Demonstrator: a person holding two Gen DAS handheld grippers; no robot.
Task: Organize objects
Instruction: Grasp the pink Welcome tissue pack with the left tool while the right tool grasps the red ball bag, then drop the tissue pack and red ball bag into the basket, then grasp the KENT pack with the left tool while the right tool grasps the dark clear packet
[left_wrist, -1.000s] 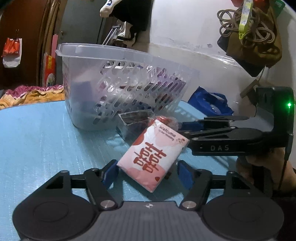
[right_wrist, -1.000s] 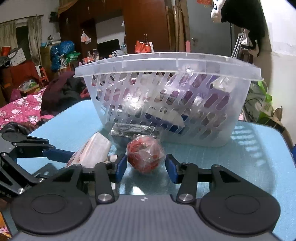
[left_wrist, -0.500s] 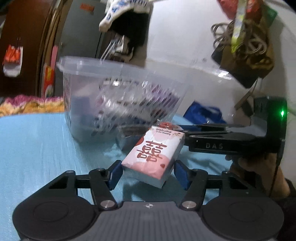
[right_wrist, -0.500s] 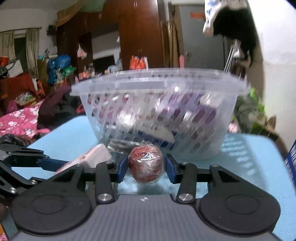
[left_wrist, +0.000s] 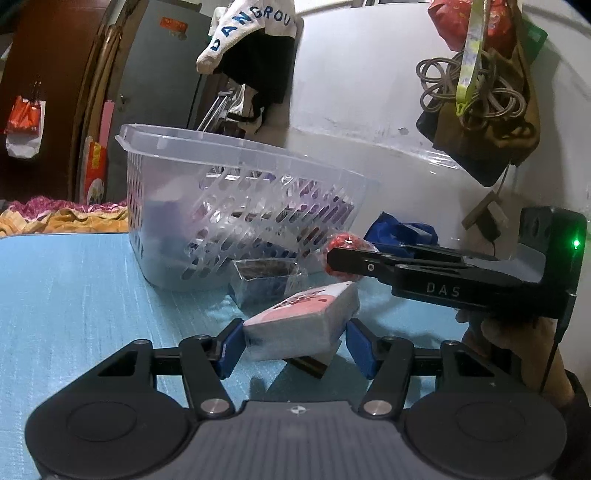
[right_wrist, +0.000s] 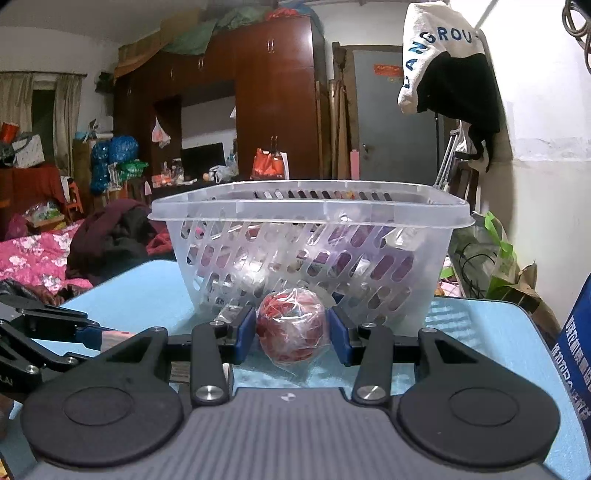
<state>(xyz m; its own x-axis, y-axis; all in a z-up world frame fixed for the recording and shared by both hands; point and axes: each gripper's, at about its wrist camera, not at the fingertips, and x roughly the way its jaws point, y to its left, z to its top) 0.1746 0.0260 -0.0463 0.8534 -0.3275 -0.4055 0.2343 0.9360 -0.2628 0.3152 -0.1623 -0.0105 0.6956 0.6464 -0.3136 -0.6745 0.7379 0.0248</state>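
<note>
Left tool (left_wrist: 295, 341) had just finished closing on the tissue pack (left_wrist: 301, 321), lifting it off the counter (left_wrist: 74, 295); right tool (right_wrist: 291, 334) pinched the red wrapped ball (right_wrist: 291, 328). Both looked ready for the basket (right_wrist: 310, 206) just ahead.

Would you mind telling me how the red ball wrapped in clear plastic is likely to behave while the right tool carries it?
The red ball looks round, so it would probably roll if set on the blue tabletop. Its loose, glossy plastic wrap may slide against the pads of the right tool. It looks like bundled rubber bands, so it is likely light and slightly springy, not fragile.
</note>
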